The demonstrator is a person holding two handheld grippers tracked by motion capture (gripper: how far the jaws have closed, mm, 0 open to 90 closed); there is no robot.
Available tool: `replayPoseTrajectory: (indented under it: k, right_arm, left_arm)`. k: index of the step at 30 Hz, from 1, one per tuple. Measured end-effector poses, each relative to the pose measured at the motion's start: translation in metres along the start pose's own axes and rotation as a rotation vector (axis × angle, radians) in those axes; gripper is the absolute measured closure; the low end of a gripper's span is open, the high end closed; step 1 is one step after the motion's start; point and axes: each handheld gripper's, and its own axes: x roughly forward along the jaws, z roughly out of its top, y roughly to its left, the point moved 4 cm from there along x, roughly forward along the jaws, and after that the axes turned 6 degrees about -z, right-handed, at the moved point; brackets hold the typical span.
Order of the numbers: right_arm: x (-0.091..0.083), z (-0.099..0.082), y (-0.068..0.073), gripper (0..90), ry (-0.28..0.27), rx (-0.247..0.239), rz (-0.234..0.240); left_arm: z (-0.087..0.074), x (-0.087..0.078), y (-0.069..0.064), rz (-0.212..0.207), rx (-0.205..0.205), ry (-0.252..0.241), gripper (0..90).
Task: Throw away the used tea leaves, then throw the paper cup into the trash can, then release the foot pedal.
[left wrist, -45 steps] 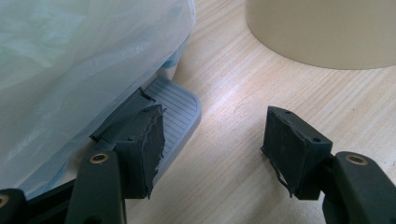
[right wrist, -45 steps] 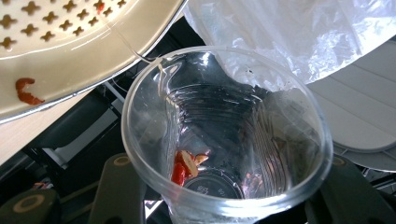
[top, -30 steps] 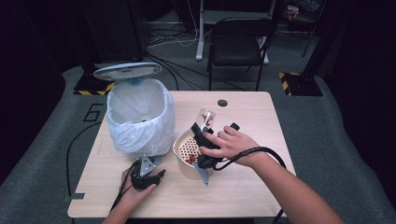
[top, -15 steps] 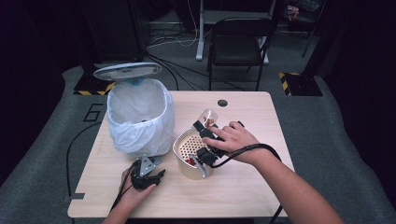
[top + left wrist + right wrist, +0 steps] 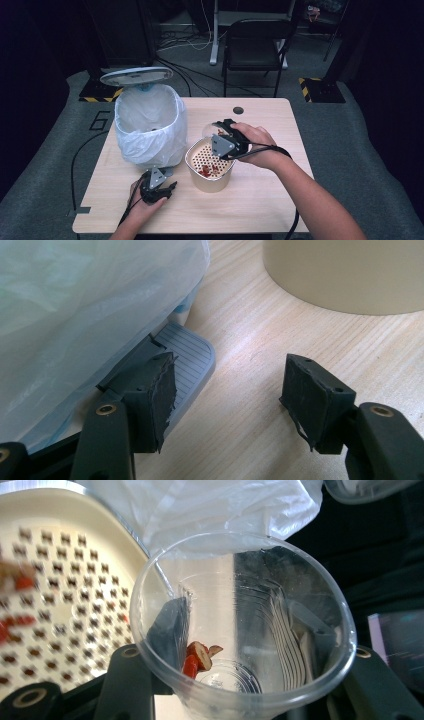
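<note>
- Right gripper view: right gripper [image 5: 240, 680] jaws clamp a clear plastic cup [image 5: 250, 630], red pieces [image 5: 197, 657] inside, tilted over the perforated strainer [image 5: 65, 580].
- Left gripper [image 5: 225, 400] jaws gape empty beside the bin pedal [image 5: 187, 352].

Bin [image 5: 150, 125] set at left on desk [image 5: 260, 200]; strainer [image 5: 210, 165] just right of it. Cup [image 5: 240, 630] held tilted above strainer, behind it. Pedal [image 5: 187, 357] at bin's near foot. Chair [image 5: 255, 45] behind desk.

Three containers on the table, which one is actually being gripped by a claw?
The clear plastic cup, clamped in the right claw. The beige strainer pot and the bag-lined bin stand free; the left claw is open.
</note>
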Motion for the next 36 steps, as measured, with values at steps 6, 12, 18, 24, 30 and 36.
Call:
replayPoseTrajectory:
  k: [6,12,18,24,30,36]
  right_arm:
    - [-0.001,-0.004,-0.015,47.7,-0.041,0.305,0.099]
    - [-0.002,-0.008,-0.027,47.4,-0.076,0.483,0.17]
    - [0.002,-0.01,-0.034,47.2,-0.087,0.585,0.201]
    - [0.006,-0.009,-0.042,46.9,-0.082,0.729,0.25]
    - [0.008,-0.004,-0.052,46.9,-0.085,0.808,0.266]
    - [0.005,0.009,-0.064,46.9,-0.11,0.818,0.273]
  left_arm:
    - [0.0,0.0,0.0,-0.003,-0.002,-0.001,38.1]
    - [0.0,0.0,0.0,-0.003,-0.005,-0.003,38.2]
    - [0.0,0.0,0.0,-0.003,-0.006,-0.003,38.1]
    - [0.0,0.0,0.0,-0.006,-0.008,-0.004,38.1]
    - [0.0,0.0,0.001,-0.006,-0.006,-0.001,38.1]
    - [0.0,0.001,-0.001,-0.01,-0.03,-0.016,38.1]
